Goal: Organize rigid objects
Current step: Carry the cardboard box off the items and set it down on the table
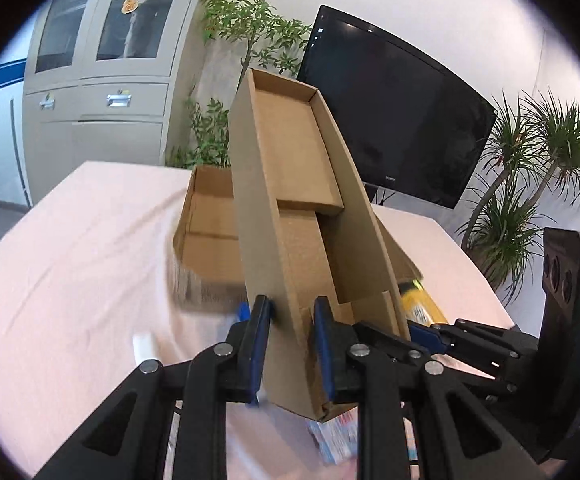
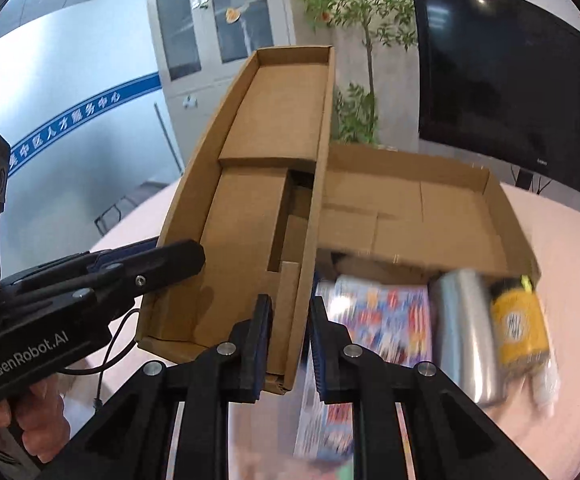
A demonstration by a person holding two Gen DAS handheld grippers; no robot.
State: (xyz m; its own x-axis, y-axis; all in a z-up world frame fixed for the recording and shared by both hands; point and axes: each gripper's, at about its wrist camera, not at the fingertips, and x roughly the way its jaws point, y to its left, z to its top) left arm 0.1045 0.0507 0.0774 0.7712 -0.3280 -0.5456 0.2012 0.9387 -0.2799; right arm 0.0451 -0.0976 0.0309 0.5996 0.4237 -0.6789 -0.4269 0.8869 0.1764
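Two grippers (image 1: pixel 292 312) (image 2: pixel 290 312) astride lid wall (image 2: pixel 310 200)

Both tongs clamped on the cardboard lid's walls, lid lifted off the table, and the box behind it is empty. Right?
Not quite: the box isn't empty. The right wrist view shows a yellow jar, a silver case and a colourful packet inside. Left tongs and right tongs do clamp the lifted lid.
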